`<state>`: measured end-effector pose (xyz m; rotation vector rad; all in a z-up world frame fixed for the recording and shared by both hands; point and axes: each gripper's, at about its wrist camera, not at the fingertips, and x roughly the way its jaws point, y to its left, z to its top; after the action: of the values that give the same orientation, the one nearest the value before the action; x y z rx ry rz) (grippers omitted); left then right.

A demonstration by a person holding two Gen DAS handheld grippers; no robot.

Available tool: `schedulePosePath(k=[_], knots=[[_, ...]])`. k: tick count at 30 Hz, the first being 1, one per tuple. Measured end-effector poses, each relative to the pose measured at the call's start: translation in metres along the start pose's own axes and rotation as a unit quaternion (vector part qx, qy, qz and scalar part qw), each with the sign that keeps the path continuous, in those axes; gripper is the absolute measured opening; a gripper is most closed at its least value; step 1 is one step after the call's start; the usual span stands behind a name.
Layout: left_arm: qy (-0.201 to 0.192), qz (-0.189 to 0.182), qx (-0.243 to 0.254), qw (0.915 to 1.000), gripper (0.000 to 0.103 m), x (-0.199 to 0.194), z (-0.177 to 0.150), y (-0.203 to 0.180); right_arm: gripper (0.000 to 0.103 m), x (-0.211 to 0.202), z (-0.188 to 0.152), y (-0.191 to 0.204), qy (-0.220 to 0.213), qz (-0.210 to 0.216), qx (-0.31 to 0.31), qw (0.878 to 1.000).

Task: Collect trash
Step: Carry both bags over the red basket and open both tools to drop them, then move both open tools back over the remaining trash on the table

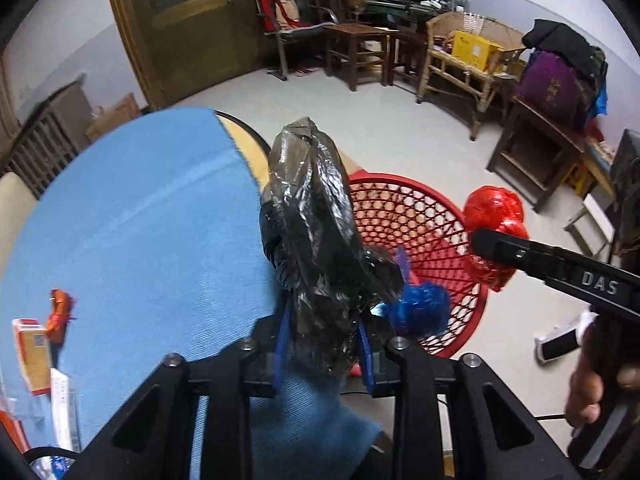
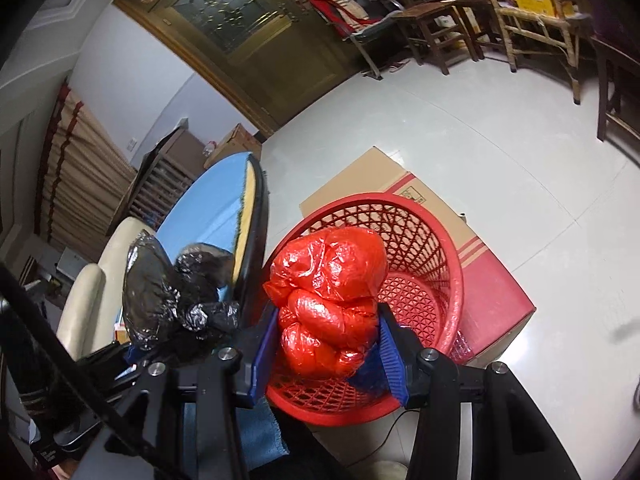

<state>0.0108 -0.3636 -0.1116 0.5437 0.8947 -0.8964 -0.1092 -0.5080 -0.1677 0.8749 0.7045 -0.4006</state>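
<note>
Left gripper [image 1: 324, 344] clamping black bag [image 1: 316, 240], right gripper [image 2: 326, 340] clamping red bag [image 2: 328, 300], blue wad [image 1: 424, 306] in red basket [image 2: 452, 280]

The left wrist view looks forward along its own jaws from just above the blue-covered bench [image 1: 140, 232], facing the far wall with the wooden door [image 1: 188, 28], and sits very close to the black bag [image 1: 316, 240] filling its centre. The right wrist view looks forward and steeply down into the red basket [image 2: 424, 248], tilted, with the red bag [image 2: 328, 300] close before the lens. Both views share the basket [image 1: 420, 224], the bench edge [image 2: 224, 204], the door [image 2: 248, 28] and each other's bag.
</note>
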Motion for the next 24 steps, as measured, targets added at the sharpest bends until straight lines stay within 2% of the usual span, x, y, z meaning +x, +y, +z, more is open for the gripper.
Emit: schedulePosePath(k=[2, 3, 4, 8, 12, 18, 24], knots=[[-0.004, -0.003, -0.002, 1.0000, 0.047, 0.000, 0.000, 0.001, 0.060, 0.003, 0.003, -0.004, 0.003, 0.000, 0.012, 1.000], [-0.008, -0.001, -0.004, 1.0000, 0.056, -0.001, 0.000, 0.002, 0.062, 0.004, 0.004, -0.005, 0.005, 0.001, 0.018, 1.000], [-0.012, 0.001, -0.006, 0.9999, 0.058, -0.001, 0.000, 0.002, 0.063, 0.005, 0.005, -0.006, 0.006, 0.004, 0.024, 1.000], [-0.014, 0.004, -0.009, 0.9998, 0.059, -0.006, -0.003, 0.008, 0.064, 0.006, 0.006, -0.004, 0.008, 0.010, 0.024, 1.000], [-0.014, 0.023, -0.018, 0.9995, 0.058, -0.014, -0.010, 0.018, 0.064, 0.004, 0.006, 0.001, 0.003, 0.013, 0.016, 1.000], [-0.029, 0.081, -0.022, 0.9960, 0.059, -0.047, -0.027, 0.034, 0.064, 0.001, 0.004, 0.023, 0.006, 0.024, -0.008, 1.000], [-0.051, 0.118, -0.039, 0.9909, 0.060, -0.079, -0.039, 0.055, 0.064, -0.003, -0.003, 0.063, 0.010, 0.039, -0.048, 0.998]])
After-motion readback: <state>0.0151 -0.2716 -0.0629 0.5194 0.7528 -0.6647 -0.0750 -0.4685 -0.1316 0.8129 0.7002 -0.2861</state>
